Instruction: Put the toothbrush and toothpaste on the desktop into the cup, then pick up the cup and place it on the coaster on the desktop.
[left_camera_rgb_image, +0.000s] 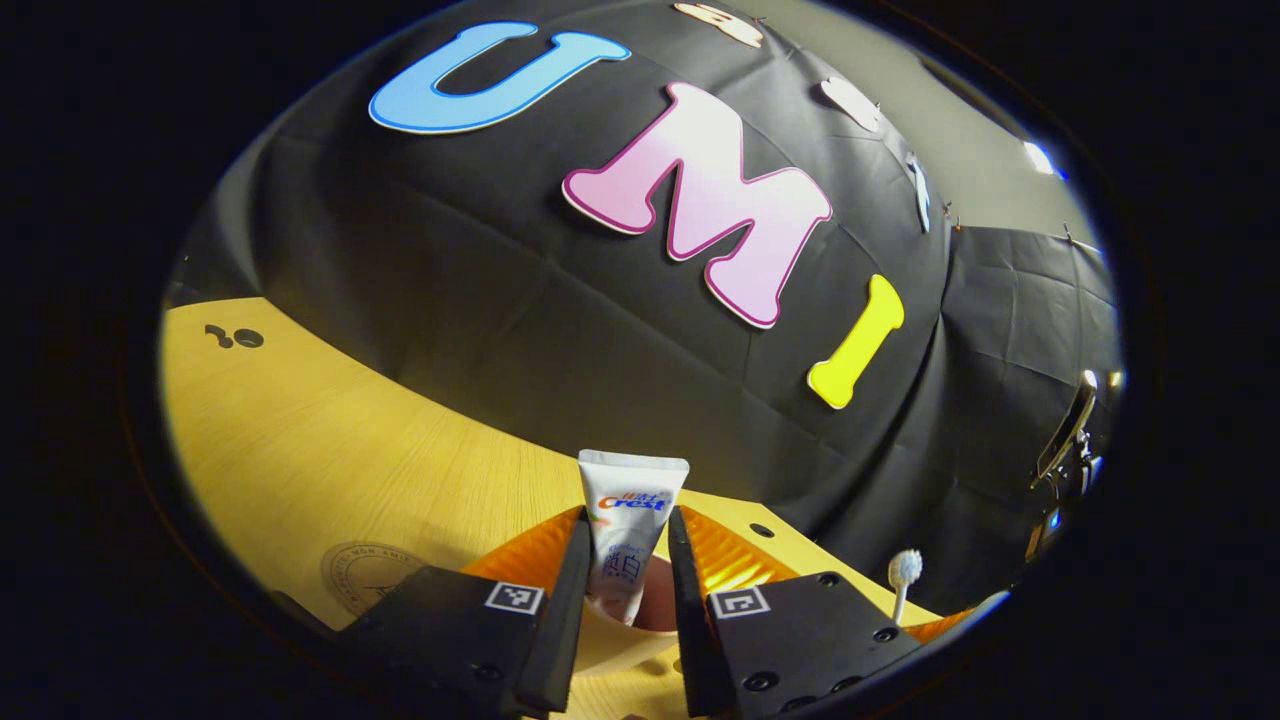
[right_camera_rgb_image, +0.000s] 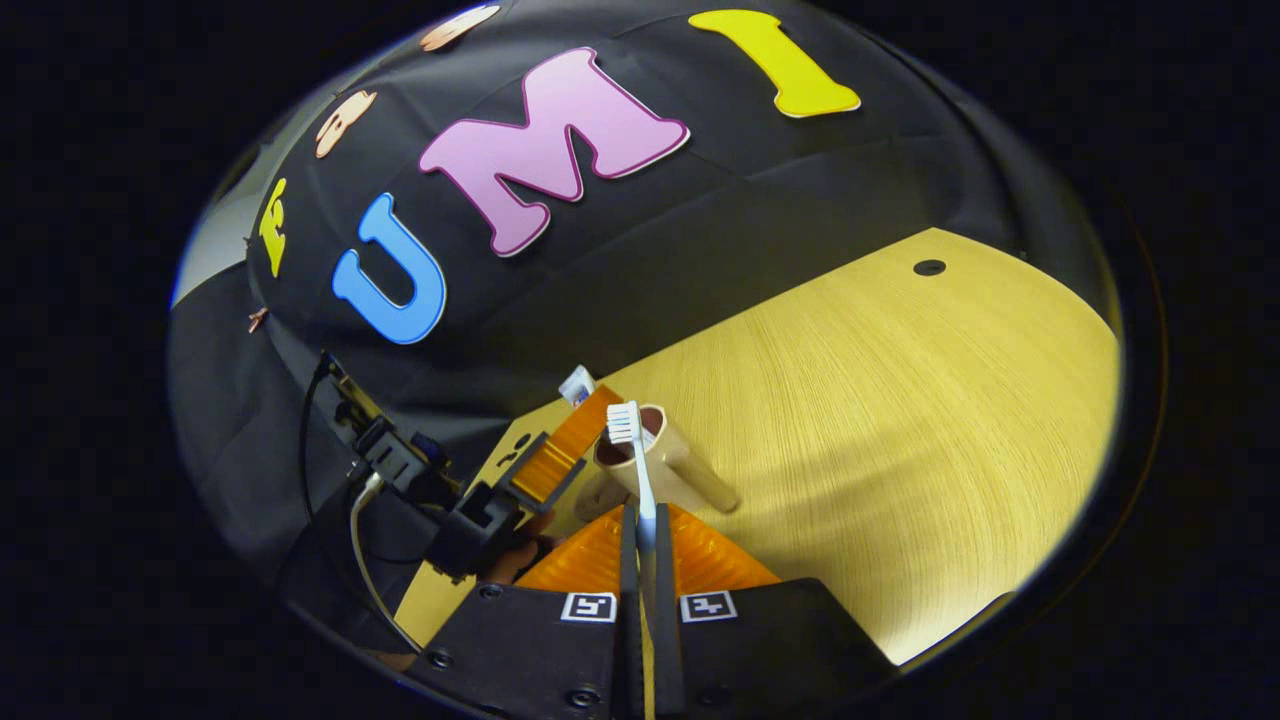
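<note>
Left gripper (left_camera_rgb_image: 625, 575) clamped on toothpaste (left_camera_rgb_image: 630, 520), both fingers pressing tube's sides; tube upright, long axis vertical, crimped end up, lower end just above cup (left_camera_rgb_image: 640, 640) mouth. Coaster (left_camera_rgb_image: 365, 575) lies flat on desktop (left_camera_rgb_image: 320, 440), left of gripper. Right gripper (right_camera_rgb_image: 648, 540) closed tight on toothbrush (right_camera_rgb_image: 632, 450) handle; brush runs forward along fingers, bristle head at far end, over cup (right_camera_rgb_image: 665, 465) rim. Cup stands on desktop (right_camera_rgb_image: 900, 420).
</note>
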